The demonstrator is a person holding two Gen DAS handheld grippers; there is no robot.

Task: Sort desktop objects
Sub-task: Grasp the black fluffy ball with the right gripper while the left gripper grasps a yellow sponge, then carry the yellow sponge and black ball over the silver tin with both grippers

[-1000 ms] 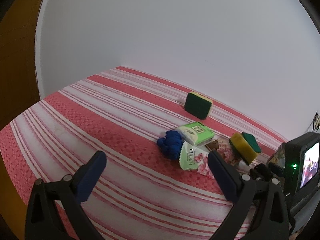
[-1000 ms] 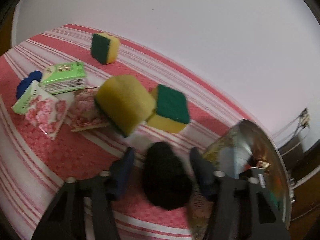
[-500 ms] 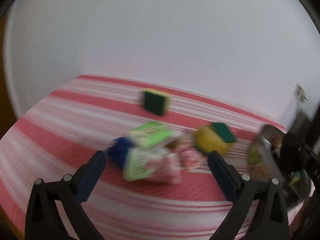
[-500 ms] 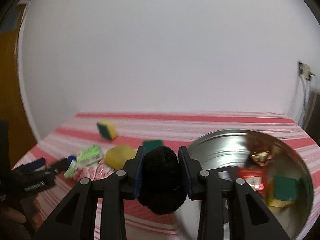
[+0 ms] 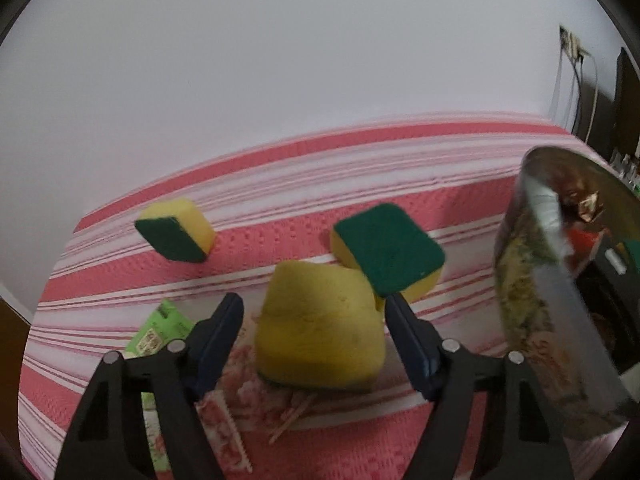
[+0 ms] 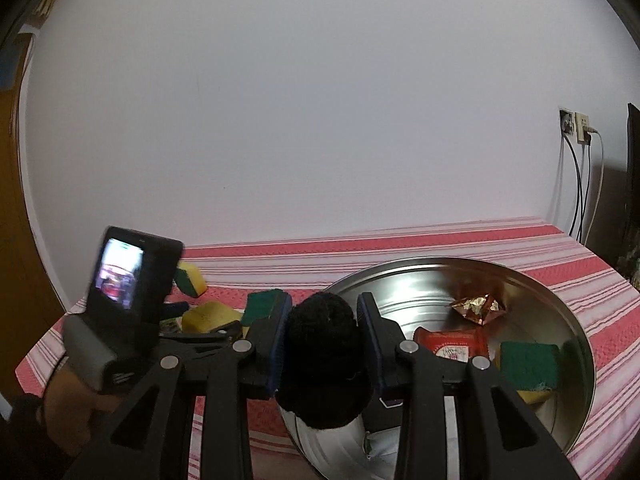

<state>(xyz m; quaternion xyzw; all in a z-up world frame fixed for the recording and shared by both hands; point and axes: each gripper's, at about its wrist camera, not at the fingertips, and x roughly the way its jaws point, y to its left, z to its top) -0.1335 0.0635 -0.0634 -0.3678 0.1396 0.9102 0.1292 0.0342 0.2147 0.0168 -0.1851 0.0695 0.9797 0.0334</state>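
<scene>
Right wrist view: the right gripper (image 6: 323, 344) squeezes a black pom-pom (image 6: 322, 360) over the bowl (image 6: 576, 320) — ready to drop. The left gripper (image 5: 314, 334) is closing around a yellow sponge (image 5: 320, 338) — not yet pinched.

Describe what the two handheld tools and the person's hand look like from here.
Both tools are alike: the left tool and right tool have black plastic arms with triangular cut-outs, silver rivets, and dark blue ribbed pads on the fingers. From the right view, the left one carries a black camera block with a lit screen on a grey handle. The hand shows a dark cuff.
</scene>
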